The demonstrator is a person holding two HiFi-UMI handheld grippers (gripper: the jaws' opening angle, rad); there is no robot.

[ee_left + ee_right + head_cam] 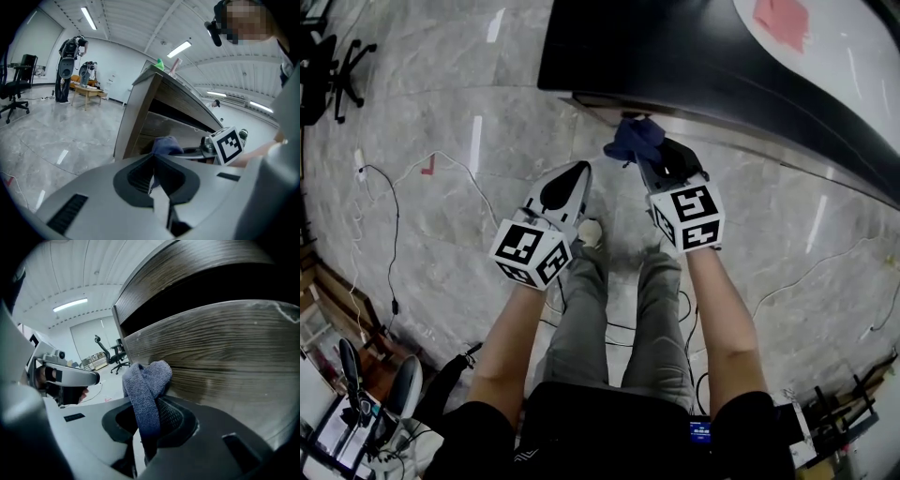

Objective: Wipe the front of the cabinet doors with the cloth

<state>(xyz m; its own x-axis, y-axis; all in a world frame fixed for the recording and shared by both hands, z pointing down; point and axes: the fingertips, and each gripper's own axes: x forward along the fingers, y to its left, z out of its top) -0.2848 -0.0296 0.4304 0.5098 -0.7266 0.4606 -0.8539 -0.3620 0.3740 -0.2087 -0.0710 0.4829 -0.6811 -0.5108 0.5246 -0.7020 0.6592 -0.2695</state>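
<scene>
My right gripper (649,161) is shut on a blue cloth (635,138), which bunches out past its tips against the lower front of the dark wood cabinet (694,66). In the right gripper view the cloth (146,385) presses on the grey-brown grained door (225,352) near its left edge. My left gripper (567,187) hangs shut and empty over the floor, left of the right one and short of the cabinet. In the left gripper view its jaws (153,176) are together, with the cloth (165,144) and cabinet (159,108) ahead.
Marble floor (441,112) with white cables (389,202) at left. An office chair (328,66) stands at far left, and equipment stands (356,394) sit at the lower corners. A red sheet (783,21) lies on the white cabinet top. My legs (619,309) are below the grippers.
</scene>
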